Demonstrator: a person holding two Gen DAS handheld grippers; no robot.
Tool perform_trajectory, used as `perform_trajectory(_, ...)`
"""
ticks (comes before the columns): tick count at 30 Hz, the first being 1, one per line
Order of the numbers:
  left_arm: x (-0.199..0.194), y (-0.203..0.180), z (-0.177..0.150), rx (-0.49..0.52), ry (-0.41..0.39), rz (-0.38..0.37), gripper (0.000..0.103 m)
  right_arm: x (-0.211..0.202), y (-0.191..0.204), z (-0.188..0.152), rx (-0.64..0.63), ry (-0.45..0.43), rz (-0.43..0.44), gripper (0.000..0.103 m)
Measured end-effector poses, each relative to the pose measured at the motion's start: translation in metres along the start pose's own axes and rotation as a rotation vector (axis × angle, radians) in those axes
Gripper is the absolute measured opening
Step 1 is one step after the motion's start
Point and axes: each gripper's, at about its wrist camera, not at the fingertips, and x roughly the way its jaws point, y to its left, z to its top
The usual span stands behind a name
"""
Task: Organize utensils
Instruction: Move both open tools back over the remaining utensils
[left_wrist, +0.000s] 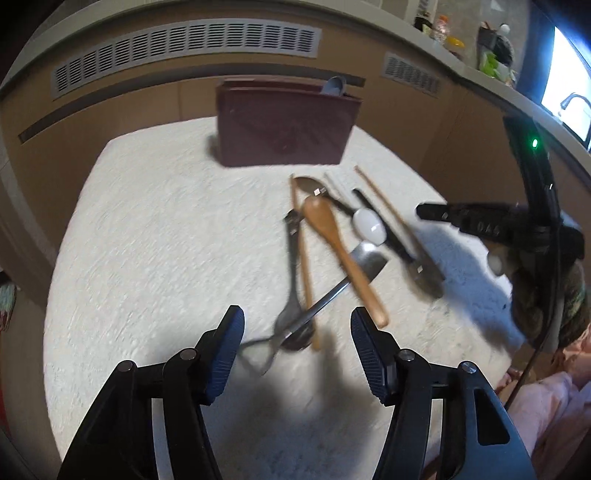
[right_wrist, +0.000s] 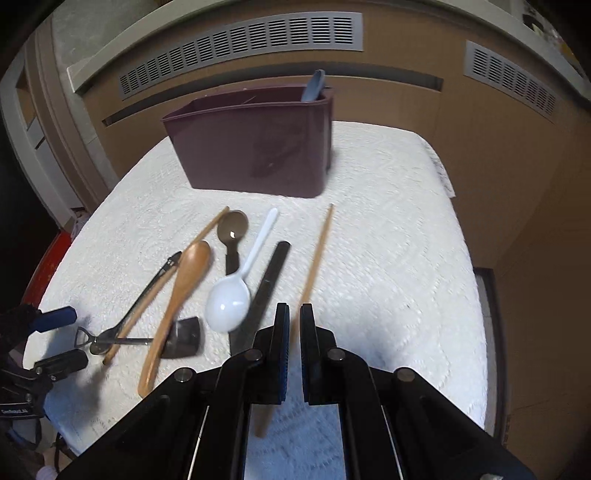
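Several utensils lie in a loose pile on the white cloth: a wooden spoon, a white plastic spoon, a small metal spatula, a metal spoon and a black-handled knife. My left gripper stands open astride the near ends of the spatula's handle and the metal spoon, and its pads touch neither. My right gripper is shut on a wooden chopstick, which runs out ahead of the fingers.
A maroon utensil holder stands at the far side of the cloth, with a blue-grey utensil upright in its right end. A second chopstick lies among the pile. Behind the holder is a wooden cabinet with vents.
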Motion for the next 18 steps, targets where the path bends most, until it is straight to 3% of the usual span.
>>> perform_trajectory(4,0.010,-0.021,0.022,0.076,-0.006,-0.026,0.061,0.002,-0.007,-0.006,0.038,-0.002,0.017,0.005)
perform_trajectory(7,0.023,-0.046,0.035,0.196,0.027,-0.112,0.061,0.002,-0.008,-0.010,0.051,-0.009,0.025,0.005)
perform_trajectory(11,0.050,-0.060,0.046,0.237,0.115,-0.205,0.061,0.002,-0.011,-0.015,0.052,-0.014,0.046,0.005)
perform_trajectory(18,0.087,-0.061,0.063,0.316,0.186,-0.221,0.061,0.010,-0.018,-0.029,0.059,0.007,0.052,0.008)
